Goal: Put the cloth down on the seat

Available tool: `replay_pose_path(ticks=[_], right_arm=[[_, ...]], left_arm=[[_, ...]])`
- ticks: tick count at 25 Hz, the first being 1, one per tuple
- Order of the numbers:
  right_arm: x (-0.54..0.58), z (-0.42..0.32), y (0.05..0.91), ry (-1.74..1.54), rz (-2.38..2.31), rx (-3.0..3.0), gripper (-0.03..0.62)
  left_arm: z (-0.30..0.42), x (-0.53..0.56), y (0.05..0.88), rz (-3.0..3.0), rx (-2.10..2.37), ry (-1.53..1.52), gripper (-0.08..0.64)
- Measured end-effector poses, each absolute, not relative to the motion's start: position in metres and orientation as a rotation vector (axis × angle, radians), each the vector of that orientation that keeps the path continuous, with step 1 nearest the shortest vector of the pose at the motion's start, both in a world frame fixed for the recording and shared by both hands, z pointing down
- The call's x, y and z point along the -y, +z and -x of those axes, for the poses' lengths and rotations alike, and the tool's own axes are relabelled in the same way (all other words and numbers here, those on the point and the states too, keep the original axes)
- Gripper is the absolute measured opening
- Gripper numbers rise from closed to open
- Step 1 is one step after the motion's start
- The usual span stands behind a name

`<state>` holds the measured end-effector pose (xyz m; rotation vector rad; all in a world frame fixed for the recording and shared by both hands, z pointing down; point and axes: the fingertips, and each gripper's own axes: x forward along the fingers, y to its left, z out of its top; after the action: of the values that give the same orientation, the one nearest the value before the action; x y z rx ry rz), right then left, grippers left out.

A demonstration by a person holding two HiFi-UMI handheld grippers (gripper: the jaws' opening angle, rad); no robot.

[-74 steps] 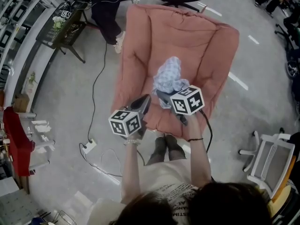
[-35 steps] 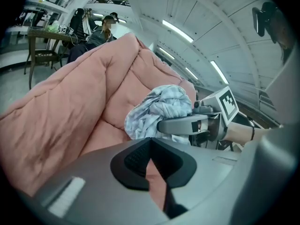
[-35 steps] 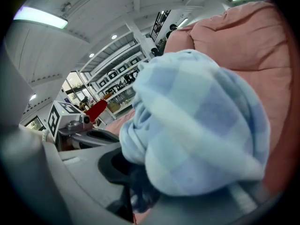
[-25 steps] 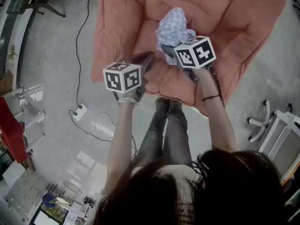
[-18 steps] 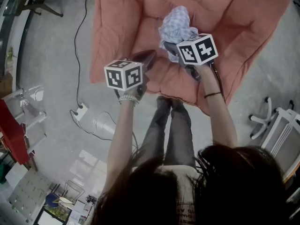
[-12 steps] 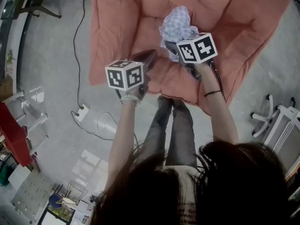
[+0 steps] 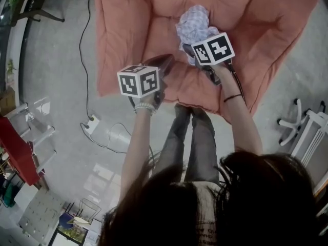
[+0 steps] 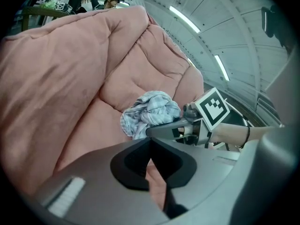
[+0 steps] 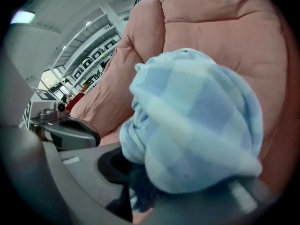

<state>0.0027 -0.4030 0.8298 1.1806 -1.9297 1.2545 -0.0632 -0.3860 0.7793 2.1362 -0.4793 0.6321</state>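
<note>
- Right gripper (image 9: 140, 186): my jaws are half closed on the bunched pale blue checked cloth (image 9: 197, 125); they have just been opening slightly, with the fabric between them.
- That cloth sits low over the salmon-pink padded seat (image 7: 138, 29); I cannot tell if it touches.
- Left gripper (image 8: 150, 142): jaws together, empty, nearby.
- I judge this to be the lowering step; next I must release fully, then withdraw.

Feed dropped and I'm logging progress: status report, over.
Left hand-held gripper shut, empty. Right hand-held gripper clamps blue-and-white checked cloth, jaws just eased wider. Cloth over pink padded seat, not released. Nothing blocking seat.
</note>
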Motion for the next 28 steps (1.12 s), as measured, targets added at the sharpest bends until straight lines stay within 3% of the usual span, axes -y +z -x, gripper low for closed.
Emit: replay_pose_path(ticks=[12,23,28], right_arm=[[0.396,-0.009,0.846,1.251,-1.202,1.819,0.149],[0.393,-0.021,0.854,1.218,-1.293,1.752,0.254],[0.384,-0.024,0.859,1.236,-1.309,1.752,0.264]], left_arm=[[0.064,0.38,0.783,-2.121,0.469,0.641,0.005],[0.065,0.381,0.782,-2.113,0.477,0.64,0.005],[0.06,0.378,0.785,-2.112,0.47,0.643,0.005]])
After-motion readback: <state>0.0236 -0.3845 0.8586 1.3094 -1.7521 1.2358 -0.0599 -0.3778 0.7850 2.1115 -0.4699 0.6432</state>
